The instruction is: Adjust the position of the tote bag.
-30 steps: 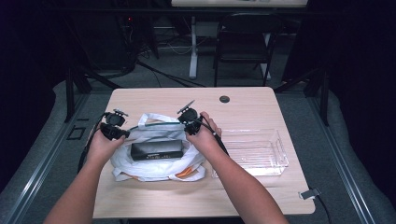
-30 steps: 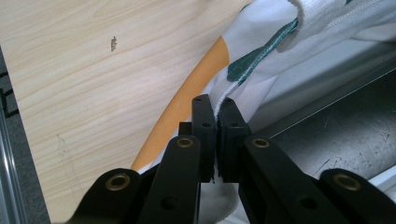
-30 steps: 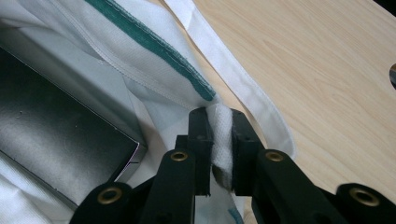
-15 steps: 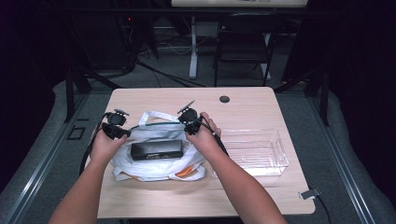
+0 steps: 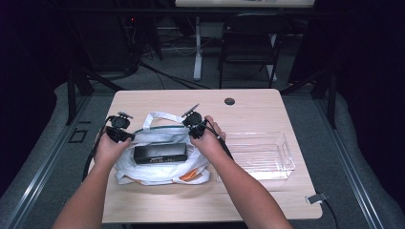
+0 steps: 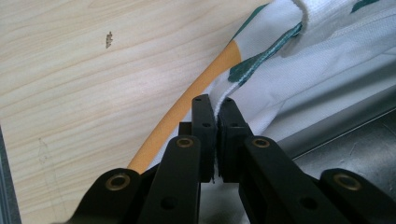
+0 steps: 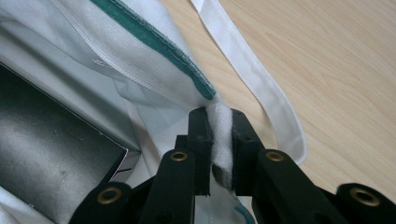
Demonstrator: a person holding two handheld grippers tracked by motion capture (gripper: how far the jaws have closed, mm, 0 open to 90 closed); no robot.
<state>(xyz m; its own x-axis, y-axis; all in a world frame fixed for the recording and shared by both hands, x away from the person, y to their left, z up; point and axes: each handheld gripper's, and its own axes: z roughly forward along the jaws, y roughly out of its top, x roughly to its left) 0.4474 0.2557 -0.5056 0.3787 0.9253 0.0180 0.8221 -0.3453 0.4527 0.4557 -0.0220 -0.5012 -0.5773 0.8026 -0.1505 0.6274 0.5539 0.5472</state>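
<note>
Your left gripper (image 5: pixel 119 134) pinches the left rim of the white cloth bag (image 5: pixel 162 164) lying mid-table; a black box (image 5: pixel 160 152) rests in its mouth. Your right gripper (image 5: pixel 196 128) clamps the right rim. Next, spread the rims evenly so the box slides inside.

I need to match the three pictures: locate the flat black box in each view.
High view: the flat black rectangular box lies in the white fabric bag's mouth, between both hands.
Left gripper view: grey-black surface at lower right.
Right gripper view: dark slab at lower left.
Shared landmark: the bag's green-trimmed rim.
</note>
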